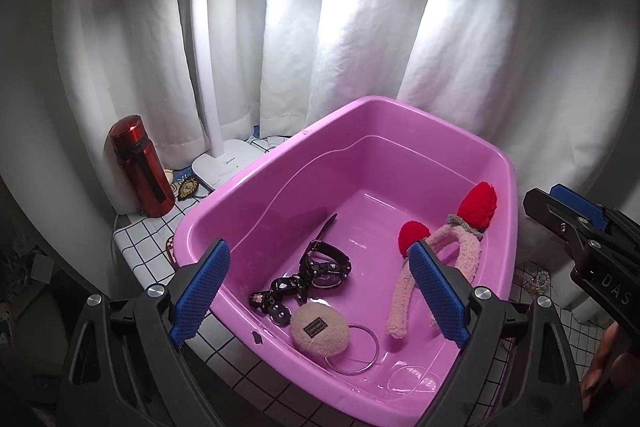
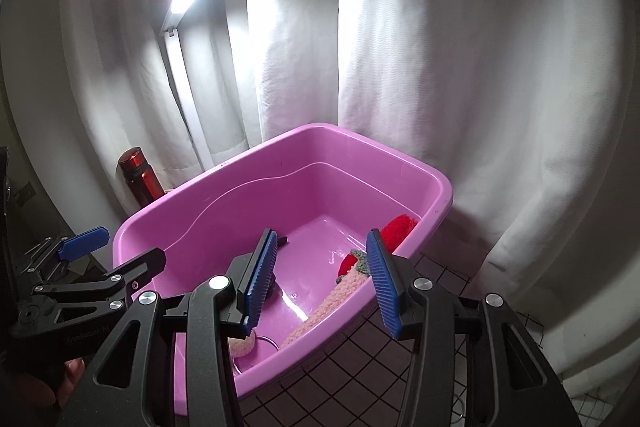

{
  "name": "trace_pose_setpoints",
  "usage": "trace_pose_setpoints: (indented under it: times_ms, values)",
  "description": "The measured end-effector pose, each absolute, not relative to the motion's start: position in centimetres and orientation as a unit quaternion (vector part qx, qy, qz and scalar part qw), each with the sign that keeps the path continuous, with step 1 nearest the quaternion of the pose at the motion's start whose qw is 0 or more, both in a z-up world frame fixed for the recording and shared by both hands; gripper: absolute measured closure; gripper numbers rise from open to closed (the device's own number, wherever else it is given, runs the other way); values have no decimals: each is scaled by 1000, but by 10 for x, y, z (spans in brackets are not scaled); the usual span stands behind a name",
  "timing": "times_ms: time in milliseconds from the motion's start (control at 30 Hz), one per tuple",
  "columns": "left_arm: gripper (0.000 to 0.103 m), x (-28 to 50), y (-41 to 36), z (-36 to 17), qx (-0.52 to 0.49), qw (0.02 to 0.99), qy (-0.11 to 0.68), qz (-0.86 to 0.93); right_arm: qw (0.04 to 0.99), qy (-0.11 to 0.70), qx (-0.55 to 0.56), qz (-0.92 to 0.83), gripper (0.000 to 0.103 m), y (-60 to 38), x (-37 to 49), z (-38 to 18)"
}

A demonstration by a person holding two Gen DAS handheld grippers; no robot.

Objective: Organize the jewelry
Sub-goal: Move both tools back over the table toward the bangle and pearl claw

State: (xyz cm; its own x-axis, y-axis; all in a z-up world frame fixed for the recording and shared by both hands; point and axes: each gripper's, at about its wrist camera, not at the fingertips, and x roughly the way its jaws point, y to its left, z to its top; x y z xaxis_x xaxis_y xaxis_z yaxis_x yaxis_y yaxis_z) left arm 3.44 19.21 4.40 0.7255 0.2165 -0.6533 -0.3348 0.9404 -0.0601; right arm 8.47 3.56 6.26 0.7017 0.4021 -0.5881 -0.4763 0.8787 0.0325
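Note:
A pink plastic tub (image 1: pixel 248 183) stands on the checked tabletop; it also shows in the right wrist view (image 2: pixel 168 203). Inside lie a black watch (image 1: pixel 326 265), a black buckled strap (image 1: pixel 276 299), a cream fuzzy puff (image 1: pixel 319 331), a clear bangle (image 1: pixel 362 351) and a pink fuzzy headband with red ears (image 1: pixel 464 247). The headband also shows in the right wrist view (image 2: pixel 344 291). My left gripper (image 1: pixel 318 297) is open and empty above the tub's near rim. My right gripper (image 2: pixel 322 279) is open and empty above the tub's right side.
A red bottle (image 1: pixel 142 167) and a white desk lamp (image 1: pixel 224 163) stand at the back left by the white curtain. A small keychain (image 1: pixel 188 187) lies beside the lamp base. A beaded chain (image 1: pixel 536 279) lies on the table right of the tub.

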Motion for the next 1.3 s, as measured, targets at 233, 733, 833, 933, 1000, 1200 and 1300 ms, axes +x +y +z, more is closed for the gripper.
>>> trace_pose_setpoints:
  times_ms: [233, 733, 833, 933, 1000, 1200, 1300]
  values:
    - [14, 21, 174, 54, -83, 928, 333, 146, 926, 292, -56, 232, 51, 10, 66, 67]
    - [10, -11, 85, 59, -93, 940, 318, 78, 946, 285, -38, 150, 23, -120, 10, 39]
    - [10, -14, 61, 49, -100, 938, 326, 57, 944, 302, -34, 131, 23, -152, 2, 28]
    - [10, -15, 38, 33, -101, 933, 342, 48, 940, 321, -42, 106, 23, -177, 0, 15]
    - [10, -14, 25, 20, -104, 928, 355, 42, 936, 334, -45, 99, 23, -191, 2, 6]
    - [10, -9, -12, -18, -101, 917, 384, 44, 929, 353, -55, 99, 23, -215, 22, -17]
    - [10, -4, -26, -37, -96, 912, 394, 56, 926, 357, -59, 111, 23, -222, 38, -31]
